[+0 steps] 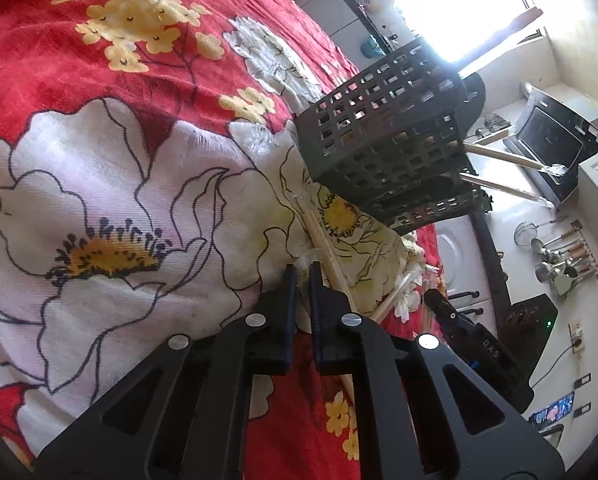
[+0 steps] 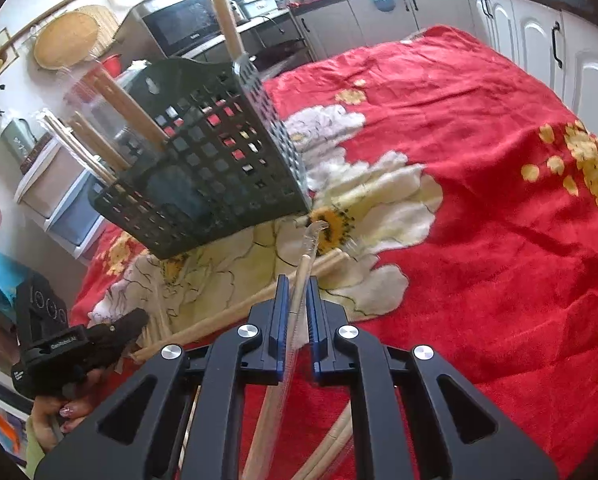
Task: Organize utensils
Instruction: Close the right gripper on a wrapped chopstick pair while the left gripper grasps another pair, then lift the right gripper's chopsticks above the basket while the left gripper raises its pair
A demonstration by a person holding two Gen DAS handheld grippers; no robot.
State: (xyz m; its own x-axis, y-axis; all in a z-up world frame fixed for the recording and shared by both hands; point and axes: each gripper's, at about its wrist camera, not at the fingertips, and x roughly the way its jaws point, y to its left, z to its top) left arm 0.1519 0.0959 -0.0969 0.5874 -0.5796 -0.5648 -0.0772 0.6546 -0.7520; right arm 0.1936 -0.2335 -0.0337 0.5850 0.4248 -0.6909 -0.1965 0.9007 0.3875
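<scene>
A dark perforated utensil basket (image 1: 391, 148) stands on the red floral cloth (image 1: 99, 60), with several wooden utensil handles (image 1: 503, 156) sticking out of it. It also shows in the right wrist view (image 2: 215, 160). Wrapped wooden utensils (image 1: 331, 256) lie on the cloth beside it. My left gripper (image 1: 304, 272) hovers over them with jaws nearly closed; a bit of clear wrap lies at the tips. My right gripper (image 2: 297, 284) is shut on a plastic-wrapped wooden utensil (image 2: 305, 256) pointing toward the basket's base. More loose utensils (image 2: 227, 316) lie under it.
The left gripper (image 2: 79, 344) and the hand holding it show at the lower left of the right wrist view. White cabinets (image 2: 539, 40), a microwave (image 2: 183, 24) and hanging kitchen tools (image 1: 559, 256) surround the cloth-covered surface.
</scene>
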